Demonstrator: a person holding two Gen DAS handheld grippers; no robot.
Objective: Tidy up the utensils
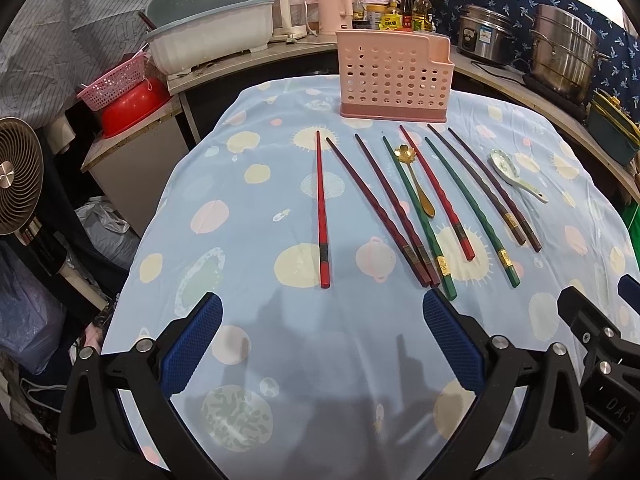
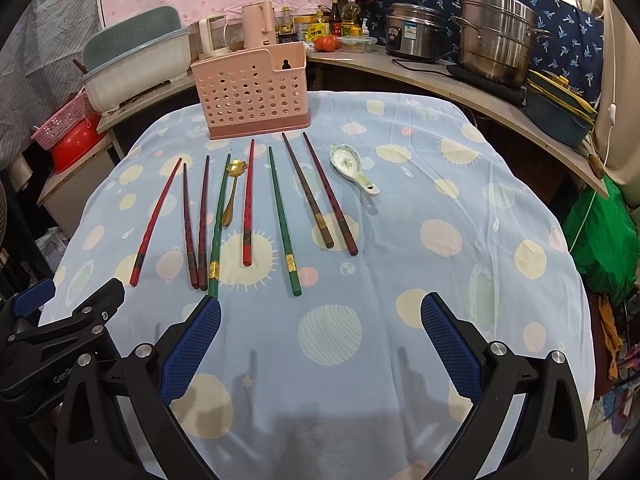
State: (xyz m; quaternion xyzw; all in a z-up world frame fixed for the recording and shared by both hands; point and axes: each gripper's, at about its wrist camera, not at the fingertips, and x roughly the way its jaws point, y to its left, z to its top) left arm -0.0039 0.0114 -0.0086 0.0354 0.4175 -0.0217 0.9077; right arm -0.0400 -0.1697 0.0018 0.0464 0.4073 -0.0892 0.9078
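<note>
Chopsticks (image 1: 404, 208) lie beyond both grippers' spread fingers (image 1: 192, 344).

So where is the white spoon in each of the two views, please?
Left wrist view: the white spoon lies right of centre on the cloth, to the right of all the chopsticks.
Right wrist view: the white spoon lies near the centre, a little above the middle, again just right of the chopsticks.
Shared landmark: the pink holder stands behind the row of chopsticks in both views.
</note>
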